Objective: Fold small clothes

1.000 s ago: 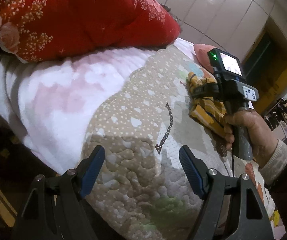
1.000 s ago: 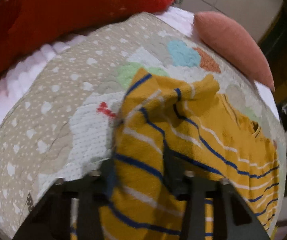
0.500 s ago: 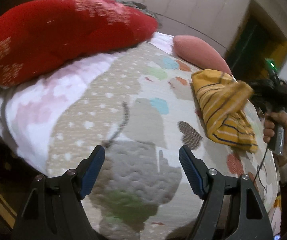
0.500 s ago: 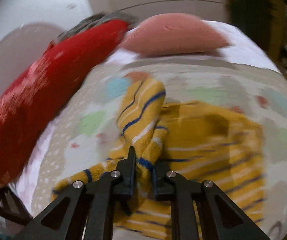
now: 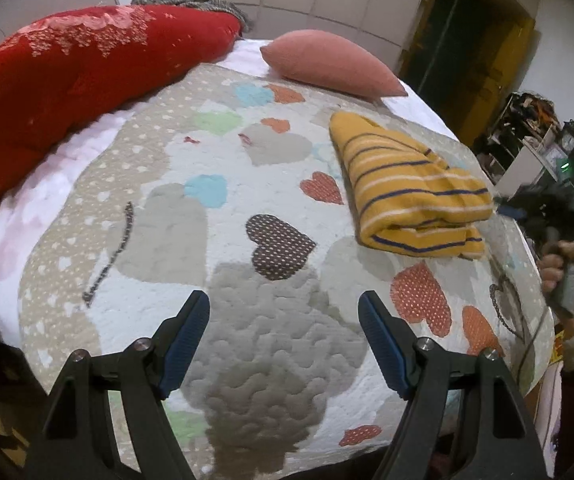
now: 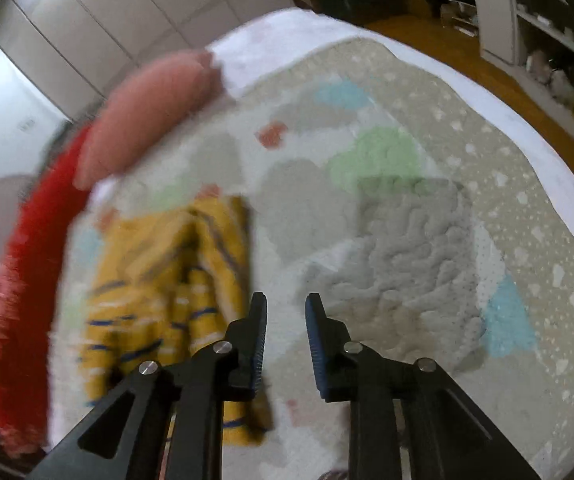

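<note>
1. Looking along our left gripper, we see the yellow knitted top with blue and white stripes lying folded on the heart-patterned quilted bedspread, toward its right side, short of the pink oval cushion.
2. Only this view shows our right hand, at the bedspread's right edge and clear of the top; the right wrist view is smeared and shows the top only as a blur to the left of its fingers.
3. Our left gripper's jaws stand wide apart with nothing between them. Our right gripper has its jaws a narrow gap apart and opening, with only bedspread between them.
4. The red flowered duvet heaps along the bedspread's left side. The right wrist view alone shows the far white mattress edge and wooden floor beyond it.
5. Open bedspread lies between our left gripper and the top, and more lies ahead and right of our right gripper.
6. Half a second ago our right gripper was clamped on a raised fold of the top; it has since let go and swung away, and the top now rests flat.
</note>
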`<state>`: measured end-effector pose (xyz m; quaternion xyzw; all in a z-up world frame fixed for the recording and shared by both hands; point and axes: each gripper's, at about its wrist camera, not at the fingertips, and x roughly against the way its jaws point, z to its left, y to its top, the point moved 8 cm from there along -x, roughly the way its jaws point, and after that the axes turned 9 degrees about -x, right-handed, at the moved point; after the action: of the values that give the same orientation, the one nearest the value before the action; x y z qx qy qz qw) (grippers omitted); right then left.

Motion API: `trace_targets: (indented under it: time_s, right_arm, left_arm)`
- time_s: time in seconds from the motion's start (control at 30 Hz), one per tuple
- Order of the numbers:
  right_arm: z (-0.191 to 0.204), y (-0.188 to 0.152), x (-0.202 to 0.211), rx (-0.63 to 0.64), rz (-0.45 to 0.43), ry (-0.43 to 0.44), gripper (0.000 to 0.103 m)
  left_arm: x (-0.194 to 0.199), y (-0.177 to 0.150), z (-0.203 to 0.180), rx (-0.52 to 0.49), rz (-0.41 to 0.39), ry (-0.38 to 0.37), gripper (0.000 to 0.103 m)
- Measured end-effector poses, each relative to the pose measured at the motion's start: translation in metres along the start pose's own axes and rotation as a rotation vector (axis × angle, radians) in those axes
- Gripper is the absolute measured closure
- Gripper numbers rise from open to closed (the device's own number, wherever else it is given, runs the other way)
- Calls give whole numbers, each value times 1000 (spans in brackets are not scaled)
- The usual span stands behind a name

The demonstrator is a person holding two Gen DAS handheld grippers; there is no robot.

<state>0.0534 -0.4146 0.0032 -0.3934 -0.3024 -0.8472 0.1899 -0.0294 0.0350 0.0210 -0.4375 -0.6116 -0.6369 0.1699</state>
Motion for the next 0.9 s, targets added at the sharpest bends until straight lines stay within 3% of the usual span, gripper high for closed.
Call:
trace_targets:
  time_s: [0.03, 0.07, 0.13, 0.17, 0.3, 0.33, 0.37, 0.43, 0.53, 0.63, 0.73, 0.8, 0.9]
  right_arm:
    - [15, -1, 11, 17, -5, 60, 72]
    - [29, -4, 16, 49, -11, 91, 50]
    - [60, -17, 19, 138, -13, 133, 21]
    - [74, -27, 16, 184, -4, 142, 20]
    - [94, -64, -28, 316, 66, 12, 23]
    - [96, -76, -42, 316, 113, 31, 56]
    - [97, -88, -52, 300, 171, 86, 79]
    - [92, -91, -51, 260, 173, 132, 86]
    - [74, -80, -27, 236, 113, 143, 89]
    - [48, -79, -6, 221, 62, 88, 89]
    - [23, -85, -19, 205, 89, 26, 88]
    - [12, -93, -33, 192, 131, 24, 83]
    - [13, -83, -25, 171, 131, 77, 68]
  left_arm:
    - [-3, 0, -3, 6, 7, -10, 27]
    - [-5, 1, -8, 10, 13, -24, 27]
    - [-7, 1, -17, 8, 17, -44, 27]
    - [-6, 1, -23, -1, 18, -49, 27]
    - [-1, 2, -33, -31, 17, -45, 27]
    - [1, 4, -33, -35, 11, -44, 27]
    - [4, 6, -33, -40, 4, -38, 27]
    - [7, 9, -30, -48, -5, -20, 27]
    - [7, 14, -20, -41, -12, -3, 27]
    - [-3, 16, -15, -25, -3, -1, 27]
    - [-23, 18, -21, -20, 28, -36, 27]
    - [-36, 23, -30, -34, 41, -72, 27]
    - [-54, 39, -36, -49, 54, -92, 27]
